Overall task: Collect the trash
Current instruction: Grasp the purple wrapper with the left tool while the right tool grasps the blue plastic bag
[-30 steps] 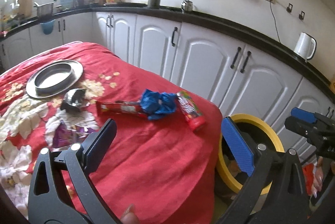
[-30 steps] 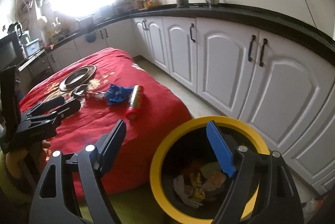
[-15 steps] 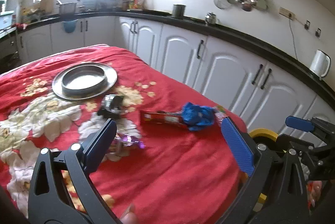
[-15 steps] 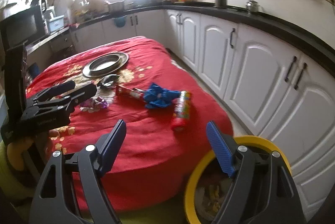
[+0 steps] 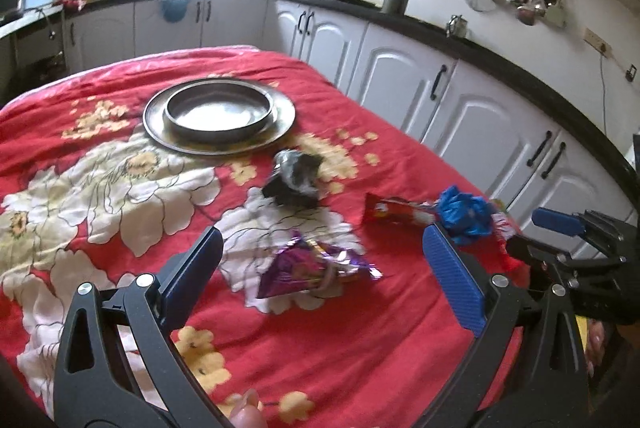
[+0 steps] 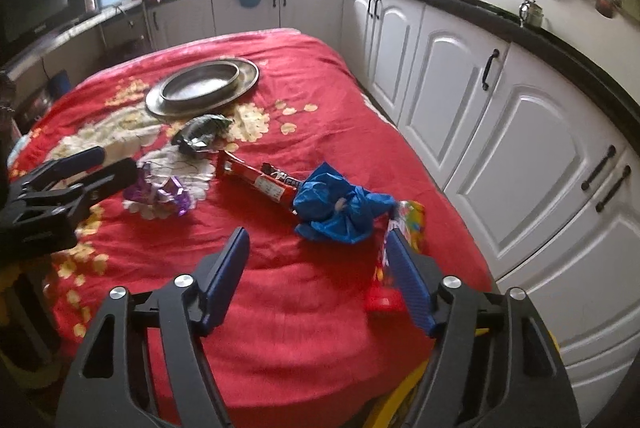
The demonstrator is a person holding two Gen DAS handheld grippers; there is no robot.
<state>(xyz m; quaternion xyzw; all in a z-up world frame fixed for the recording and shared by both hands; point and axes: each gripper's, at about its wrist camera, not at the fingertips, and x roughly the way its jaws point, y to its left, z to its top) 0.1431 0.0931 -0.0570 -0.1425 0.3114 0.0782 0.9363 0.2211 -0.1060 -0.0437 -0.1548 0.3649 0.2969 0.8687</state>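
Trash lies on a red flowered tablecloth (image 5: 360,340): a purple foil wrapper (image 5: 312,268), a crumpled silver-black wrapper (image 5: 294,176), a red wrapper (image 5: 394,211), a blue plastic bag (image 5: 464,214) and a colourful candy tube (image 6: 408,224). My left gripper (image 5: 324,280) is open and empty, just in front of the purple wrapper. My right gripper (image 6: 320,284) is open and empty, just short of the blue bag (image 6: 340,208), its right finger beside the candy tube. The yellow bin rim (image 6: 394,404) shows at the bottom edge.
A steel bowl on a steel plate (image 5: 220,112) sits at the far middle of the table. White cabinets (image 6: 520,132) under a black counter run along the right. The right gripper (image 5: 576,248) shows at the left view's right edge.
Both grippers have swung from the yellow bin at the table's end back over the table, and now face the wrappers. Both stay open and empty.
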